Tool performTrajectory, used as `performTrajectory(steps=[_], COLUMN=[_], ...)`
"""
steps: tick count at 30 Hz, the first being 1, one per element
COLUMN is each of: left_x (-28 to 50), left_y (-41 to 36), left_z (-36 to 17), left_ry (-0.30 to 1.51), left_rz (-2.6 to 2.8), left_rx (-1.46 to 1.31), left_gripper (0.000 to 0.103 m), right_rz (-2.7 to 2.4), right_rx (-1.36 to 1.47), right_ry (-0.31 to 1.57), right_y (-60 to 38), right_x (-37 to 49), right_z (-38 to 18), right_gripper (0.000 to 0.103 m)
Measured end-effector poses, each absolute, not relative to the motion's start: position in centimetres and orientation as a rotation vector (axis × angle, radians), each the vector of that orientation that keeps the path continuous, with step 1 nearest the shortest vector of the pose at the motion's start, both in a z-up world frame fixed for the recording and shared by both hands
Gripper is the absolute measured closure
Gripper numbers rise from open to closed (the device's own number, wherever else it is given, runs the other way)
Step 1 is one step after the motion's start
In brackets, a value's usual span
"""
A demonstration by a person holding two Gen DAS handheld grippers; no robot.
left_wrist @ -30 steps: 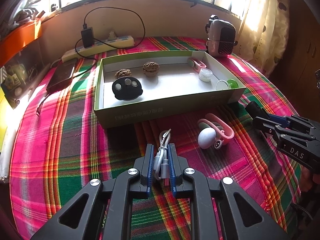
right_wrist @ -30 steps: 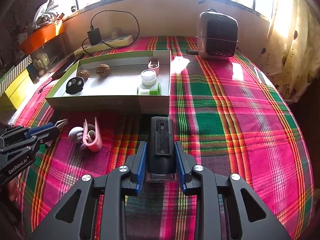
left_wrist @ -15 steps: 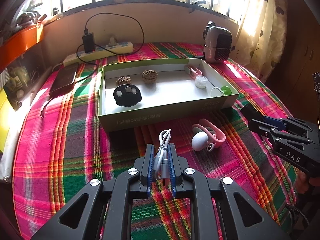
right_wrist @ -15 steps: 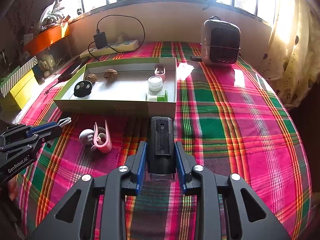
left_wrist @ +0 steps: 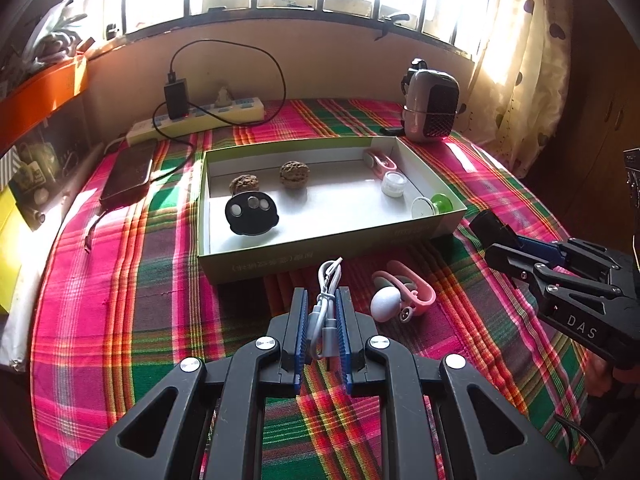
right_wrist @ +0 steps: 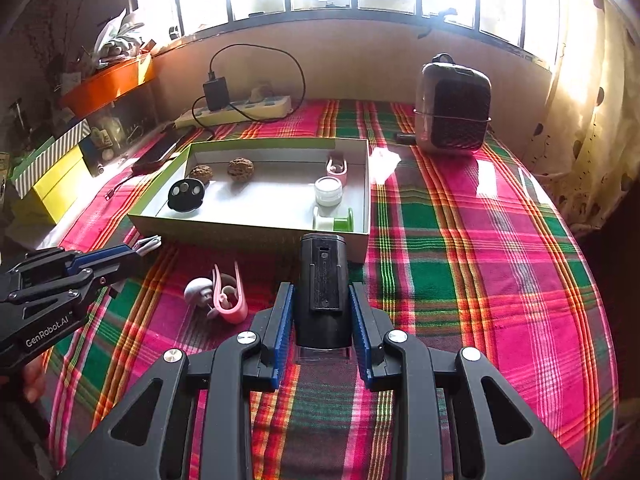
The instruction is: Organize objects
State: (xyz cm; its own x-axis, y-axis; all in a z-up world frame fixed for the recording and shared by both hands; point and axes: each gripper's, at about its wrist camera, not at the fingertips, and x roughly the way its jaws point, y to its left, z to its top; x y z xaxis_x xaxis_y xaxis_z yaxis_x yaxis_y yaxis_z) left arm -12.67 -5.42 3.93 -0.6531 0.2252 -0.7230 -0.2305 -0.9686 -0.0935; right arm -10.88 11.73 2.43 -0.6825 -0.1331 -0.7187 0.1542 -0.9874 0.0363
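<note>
- The step in hand is judged to be the carrying of two held things to the open box, where other small items are already gathered.
- The left tool is clamped narrowly on a bundled white cable, whose loop sticks out past the fingertips toward the box's near wall.
- The right tool is closed on a black boxy device, held lengthwise between the blue pads, with its far end close to the near right corner of the box.
- Both tools are held above the plaid cloth on the counter, short of the box; nothing held is inside it yet.
- To do the step well, each tool should be lifted clear of the near wall before being moved over the white floor of the box, so that the rim is not knocked.
- A bare patch in the middle of the box floor is best aimed at, between the black round item and walnuts on the left and the small white jar and green-and-white piece on the right.
- The cable should be lowered close to the floor before release, since a loose bundle may spring open.
- The heavier device is better set down flat than dropped.
- A pink clip with a white egg-shaped piece lies on the cloth between the two tools, just in front of the box, and appears not yet put away.
</note>
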Motion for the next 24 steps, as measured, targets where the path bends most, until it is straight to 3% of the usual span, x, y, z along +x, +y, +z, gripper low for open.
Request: performTrajectory(steps=[24], left_x=[-17.2], left_y=[-4.8], left_z=[5.5], left_ry=[-0.035], left_rz=[2.652], left_rx=[-1.134], left_gripper=[0.091], right_rz=[-2.691], right_rx=[1.144], right_ry=[0.037], right_y=[10.1], right_x=[-15.8], right_z=[4.3], right_gripper=[0.074])
